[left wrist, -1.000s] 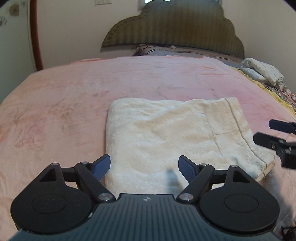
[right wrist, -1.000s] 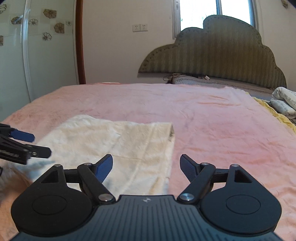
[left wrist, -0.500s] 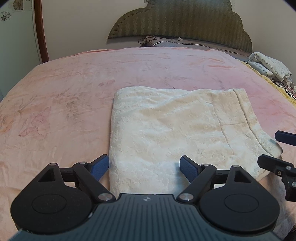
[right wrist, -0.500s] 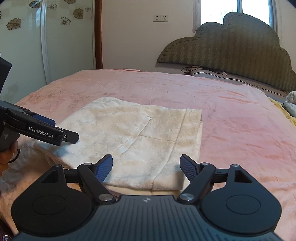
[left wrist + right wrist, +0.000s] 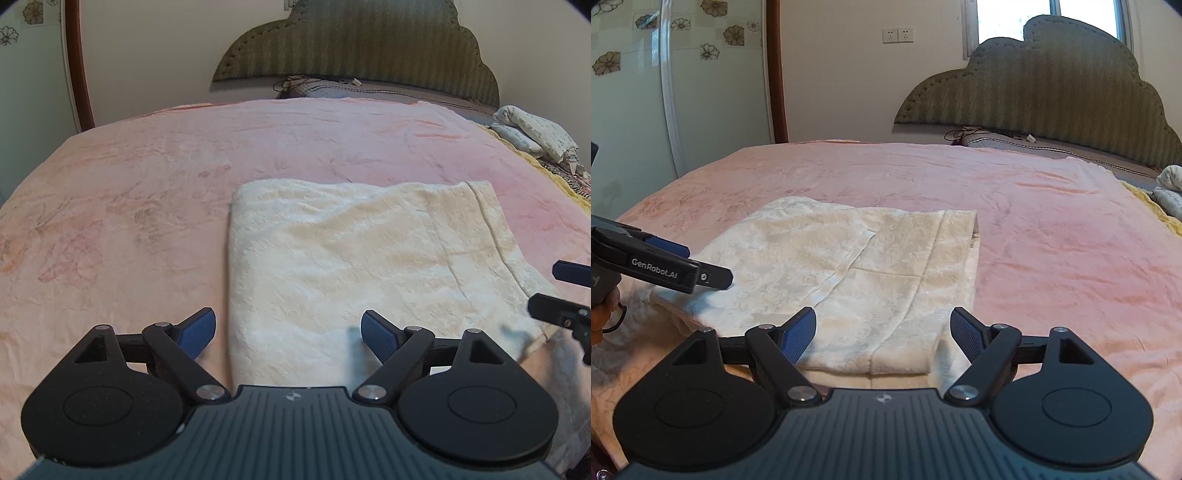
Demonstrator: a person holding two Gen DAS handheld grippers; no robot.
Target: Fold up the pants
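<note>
Item: cream pants, lying as a flat, layered rectangle near the foot edge of a bed with a pink blanket, padded headboard beyond. Left tool: jaws wide, holding nothing, poised over the near left edge of the cloth. Right tool: jaws wide, empty, over the near right edge. We judge the step to be between folds, or a last check of the stack. If another fold is wanted, we need each tool to pinch every layer at a near corner and carry both across evenly.
</note>
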